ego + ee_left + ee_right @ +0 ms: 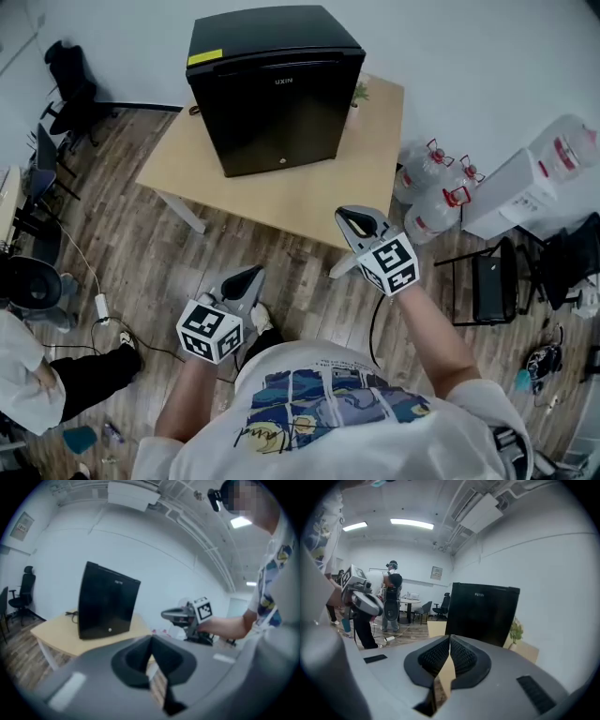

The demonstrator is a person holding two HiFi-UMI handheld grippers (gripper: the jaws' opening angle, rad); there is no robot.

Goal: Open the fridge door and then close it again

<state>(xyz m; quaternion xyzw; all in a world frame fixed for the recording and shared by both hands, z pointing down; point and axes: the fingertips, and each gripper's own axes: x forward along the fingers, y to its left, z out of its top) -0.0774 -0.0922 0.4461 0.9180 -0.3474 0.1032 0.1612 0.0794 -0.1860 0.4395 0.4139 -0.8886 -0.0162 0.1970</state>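
Two grey two-jaw grippers are in our hands, held low over the brown wood-plank floor, neither touching anything. At far left a black office chair stands near the wall, and lower down a person in a white top and black trousers shows at the edge of the head view. Our left gripper points toward the table. In its own view the two jaws lie pressed together at the tips with nothing between them. Ahead of it the boxy black mini fridge stands upright on the light wooden table, toward the table's far side. We see its door flush and closed, and a yellow sticker on its top near the front left corner. A small green plant peeks out just beside the fridge's right rear. Our right gripper shows against the table's near right edge, well apart from the fridge. Its ribbed jaws also meet at the tips and hold nothing. Further right, several clear plastic water bottles with red handles cluster on the floor, and a black folding chair stands near them.
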